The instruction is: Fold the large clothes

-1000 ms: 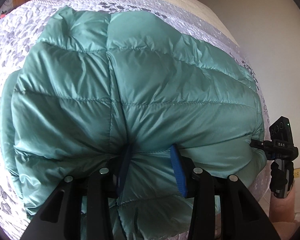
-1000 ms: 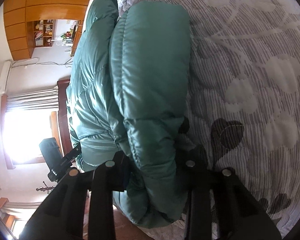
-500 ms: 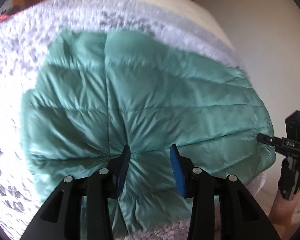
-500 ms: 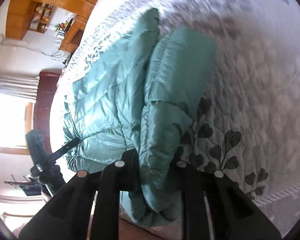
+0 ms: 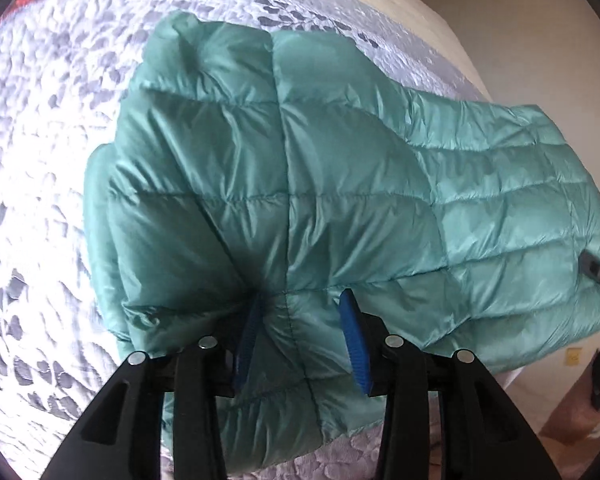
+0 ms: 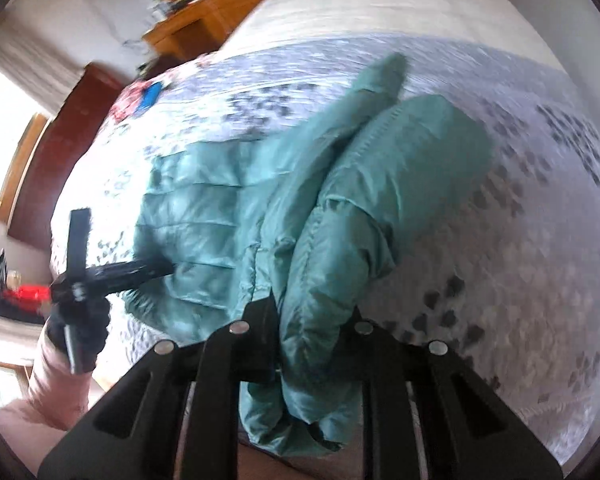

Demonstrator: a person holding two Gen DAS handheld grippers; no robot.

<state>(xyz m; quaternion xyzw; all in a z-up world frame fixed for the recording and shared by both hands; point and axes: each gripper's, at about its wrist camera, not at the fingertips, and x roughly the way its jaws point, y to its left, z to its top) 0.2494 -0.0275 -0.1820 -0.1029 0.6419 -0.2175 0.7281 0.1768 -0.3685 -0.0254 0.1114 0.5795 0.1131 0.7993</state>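
The teal puffer jacket [image 5: 340, 208] lies spread on a bed whose quilted white bedspread [image 5: 48, 184] is printed with grey leaf shapes; past the bedspread's far edge a plain cream sheet [image 6: 400, 12] covers the rest of the mattress. In the right wrist view, wooden furniture with a cluttered shelf [image 6: 172, 4] stands behind the bed, a dark reddish headboard [image 6: 60, 152] runs along its left side beside a bright window, and a small blue object [image 6: 151, 94] rests on a red floral patch near the pillows. Nothing lies on top of the jacket; only its own folded bulk hides part of the bedspread beneath. The left gripper [image 5: 302, 340] has its blue pads [image 5: 354, 344] closed on a pinch of the near hem, with stitched seams radiating from the clamped spot. The right gripper [image 6: 314, 328] clamps a thick fold of the jacket's side edge, the fabric bulging up and hanging down between its black fingers. Each gripper appears in the other's view at the jacket's border, the left one held by a gloved hand with a pink sleeve [image 6: 56, 376]. The shell is shiny, thin nylon, quilted into puffy horizontal channels crossed by one long vertical seam, and it wrinkles softly where it is gathered. The right wrist view is motion-blurred.
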